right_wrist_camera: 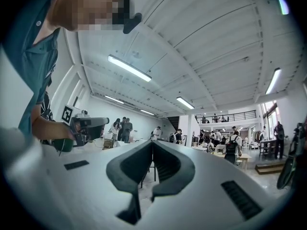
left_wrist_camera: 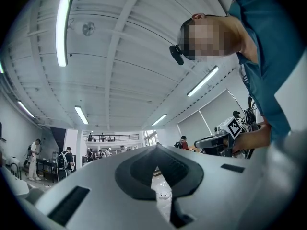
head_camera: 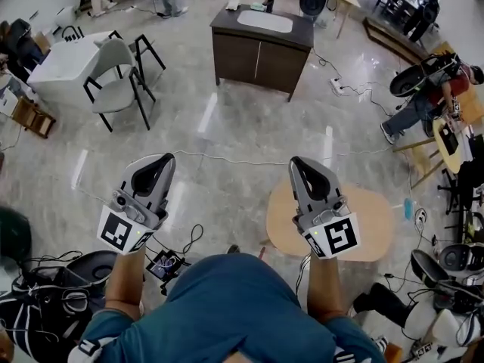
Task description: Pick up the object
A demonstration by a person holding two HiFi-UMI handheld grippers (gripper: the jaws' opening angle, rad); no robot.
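In the head view my left gripper [head_camera: 156,162] and right gripper [head_camera: 303,163] are held side by side at chest height over the grey floor. Both point forward. Both have their jaws shut with nothing between them. The left gripper view looks along the closed left gripper [left_wrist_camera: 156,148] up at the ceiling, with the right gripper [left_wrist_camera: 217,140] beside it. In the right gripper view the right gripper [right_wrist_camera: 152,143] is closed too, and the left gripper [right_wrist_camera: 89,123] shows at the left. Which object the task means cannot be told from these views.
A low round wooden table [head_camera: 378,225] stands under my right gripper. Ahead are a dark cabinet with a white sink top [head_camera: 261,44], a grey chair [head_camera: 117,85] and a white table [head_camera: 64,59]. Cables [head_camera: 227,159] cross the floor. A seated person [head_camera: 427,93] is at the right.
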